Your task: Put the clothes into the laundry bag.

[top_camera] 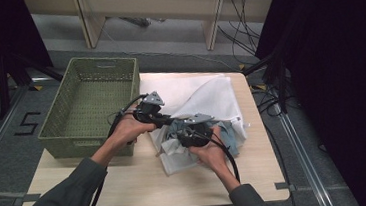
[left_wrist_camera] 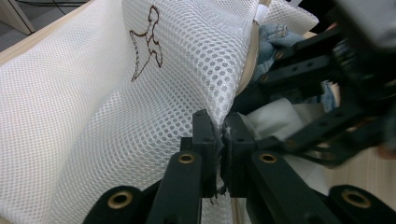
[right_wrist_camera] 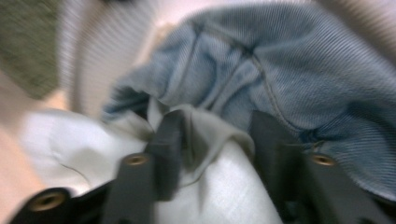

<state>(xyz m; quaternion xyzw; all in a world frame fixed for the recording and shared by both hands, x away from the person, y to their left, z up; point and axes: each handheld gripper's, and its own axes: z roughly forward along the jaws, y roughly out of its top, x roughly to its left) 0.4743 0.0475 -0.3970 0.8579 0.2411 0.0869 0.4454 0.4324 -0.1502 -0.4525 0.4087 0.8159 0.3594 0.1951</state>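
- Pale wooden table (top_camera: 142, 179) stands on a grey floor, with a green basket (top_camera: 91, 108) at its left edge.
- White mesh laundry bag (left_wrist_camera: 93, 116) lies across the tabletop, just right of the basket.
- Left gripper (left_wrist_camera: 219, 140) has its 2 jaws pressed together on the bag's edge.
- Right gripper (right_wrist_camera: 212, 140) sits at the bag's mouth, jaws spread around a fold of white cloth (right_wrist_camera: 224, 186), with denim (right_wrist_camera: 289, 70) just behind it.

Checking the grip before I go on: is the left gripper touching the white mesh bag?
Touching. In the left gripper view, the left gripper has its jaws shut on an edge of the white mesh bag, the fabric pinched between them.
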